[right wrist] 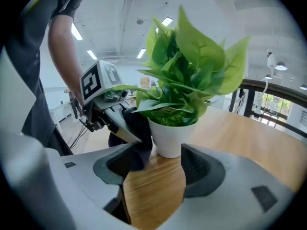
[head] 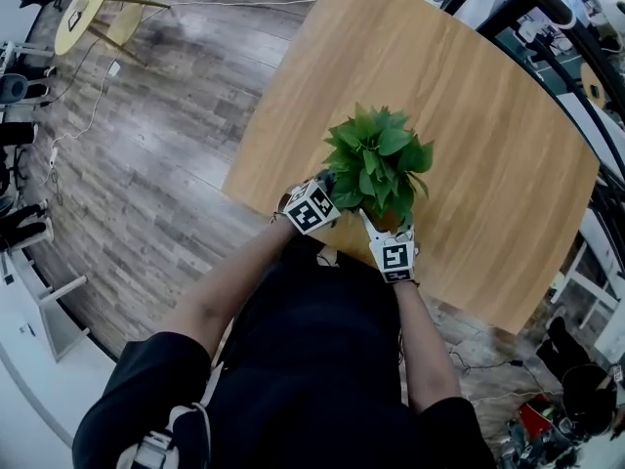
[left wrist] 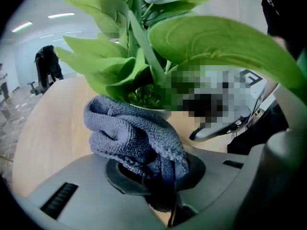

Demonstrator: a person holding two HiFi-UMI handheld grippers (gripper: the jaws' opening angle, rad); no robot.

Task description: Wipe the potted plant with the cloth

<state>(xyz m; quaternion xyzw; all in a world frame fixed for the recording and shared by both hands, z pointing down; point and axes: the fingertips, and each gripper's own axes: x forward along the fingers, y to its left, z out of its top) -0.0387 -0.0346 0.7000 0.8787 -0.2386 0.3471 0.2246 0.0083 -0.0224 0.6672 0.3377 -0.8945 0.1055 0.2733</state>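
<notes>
Head view overhead, gripper views close, opposite sides, sharing plant (head: 376,159)

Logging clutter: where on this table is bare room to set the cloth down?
Bare wood beyond the potted plant, across the far half of the table, and to its right. Crowded only at the near edge, where the left tongs holding the cloth and the open right tongs flank it.

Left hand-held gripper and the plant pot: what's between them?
The grey cloth, gripped by the left hand-held gripper, sits against the white pot; the left gripper view shows it.
</notes>
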